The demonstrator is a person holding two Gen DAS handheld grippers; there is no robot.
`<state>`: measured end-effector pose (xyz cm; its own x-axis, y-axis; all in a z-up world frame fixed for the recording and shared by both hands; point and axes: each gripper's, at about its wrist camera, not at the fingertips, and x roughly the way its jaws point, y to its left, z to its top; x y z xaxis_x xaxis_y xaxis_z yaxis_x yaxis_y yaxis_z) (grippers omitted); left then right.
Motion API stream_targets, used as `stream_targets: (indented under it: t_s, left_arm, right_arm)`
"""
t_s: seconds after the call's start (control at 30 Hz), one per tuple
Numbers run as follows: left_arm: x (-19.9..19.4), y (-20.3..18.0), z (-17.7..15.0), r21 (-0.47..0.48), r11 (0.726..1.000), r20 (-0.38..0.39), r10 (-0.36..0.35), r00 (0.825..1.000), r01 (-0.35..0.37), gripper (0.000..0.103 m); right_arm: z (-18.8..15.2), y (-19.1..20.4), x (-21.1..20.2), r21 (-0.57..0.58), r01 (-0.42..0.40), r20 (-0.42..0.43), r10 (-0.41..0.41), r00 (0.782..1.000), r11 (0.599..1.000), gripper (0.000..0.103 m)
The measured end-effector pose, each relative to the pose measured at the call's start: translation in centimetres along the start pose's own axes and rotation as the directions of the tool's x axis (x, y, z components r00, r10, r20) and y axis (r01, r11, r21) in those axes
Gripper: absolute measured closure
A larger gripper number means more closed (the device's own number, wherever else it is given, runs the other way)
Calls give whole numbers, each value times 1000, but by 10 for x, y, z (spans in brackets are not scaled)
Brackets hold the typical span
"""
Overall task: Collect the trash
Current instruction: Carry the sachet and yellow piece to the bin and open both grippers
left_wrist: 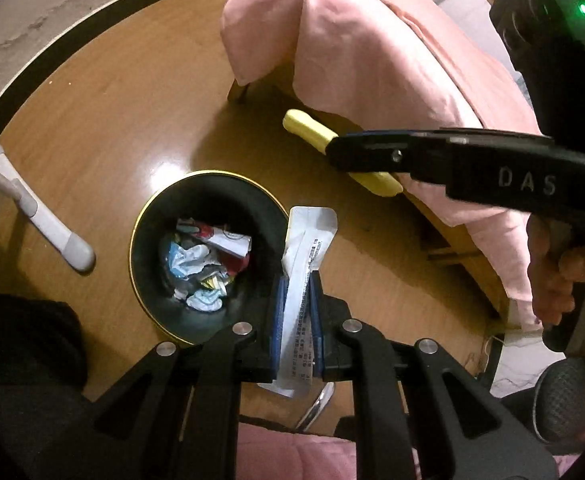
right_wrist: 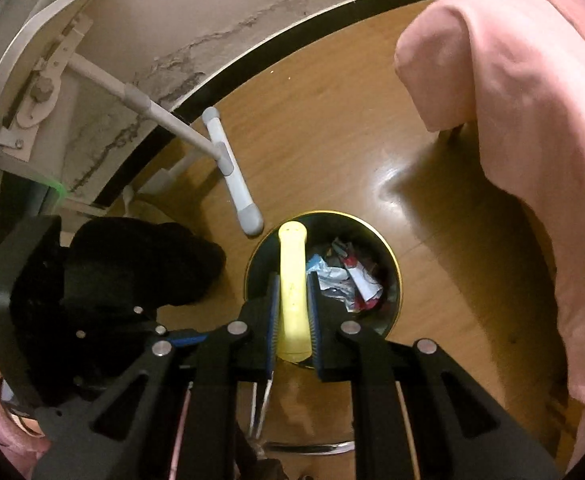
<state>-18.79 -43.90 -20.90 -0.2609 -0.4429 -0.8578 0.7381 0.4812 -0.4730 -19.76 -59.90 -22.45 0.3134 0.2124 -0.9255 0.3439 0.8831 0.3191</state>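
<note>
A black waste bin with a gold rim stands on the wooden floor, with crumpled wrappers inside. My left gripper is shut on a white printed wrapper, held just past the bin's right rim. In the left wrist view my right gripper reaches in from the right, shut on a yellow stick-shaped piece. The right wrist view shows that gripper shut on the yellow piece above the bin, the trash visible beside it.
A pink cloth drapes over furniture at the right. A white and grey frame foot rests on the floor left of the bin. The wall's dark baseboard curves behind. A hand holds the right gripper's handle.
</note>
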Motion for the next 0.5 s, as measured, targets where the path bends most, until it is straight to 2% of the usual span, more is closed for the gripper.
stream_targets:
  t_s: [0.2,0.23,0.27,0.3,0.33,0.37,0.4,0.47,0.5]
  left_arm:
    - [0,7,2,-18,1000,-12,3,1000,-3,89]
    - [4,11,3,-34,999,-21,6,1000,-6,82]
    - [5,13,3,-47,999,-32,5,999,-7,50]
    - [6,15,3,-63,998,-42,10,999,-13,12]
    - [5,16,2,-70,997,-38,7,999,-10,7]
    - [3,16,2,-71,997,-30,-1,1000,-1,7]
    - [1,16,2,-67,998,-21,-3,1000,2,7]
    - [-2,13,1,-52,999,-5,14,1000,-15,7]
    - [-4,10,1,-39,999,2,21,1000,-21,7]
  right_arm:
    - [0,-4,4,26,-12,-18,12,1000,1000,89]
    - [2,-4,6,27,-16,-23,16,1000,1000,89]
    - [5,-5,8,28,-17,-29,17,999,999,87]
    - [6,-4,12,36,-5,-52,7,999,999,69]
    - [8,-7,14,42,7,-68,-4,998,999,29]
    - [9,-6,15,50,11,-69,-8,998,999,15]
    - [9,-4,13,50,-2,-55,5,999,999,10]
    - [11,-3,7,54,-13,-33,14,999,998,10]
    - [13,-2,3,58,7,-13,-6,1000,998,10]
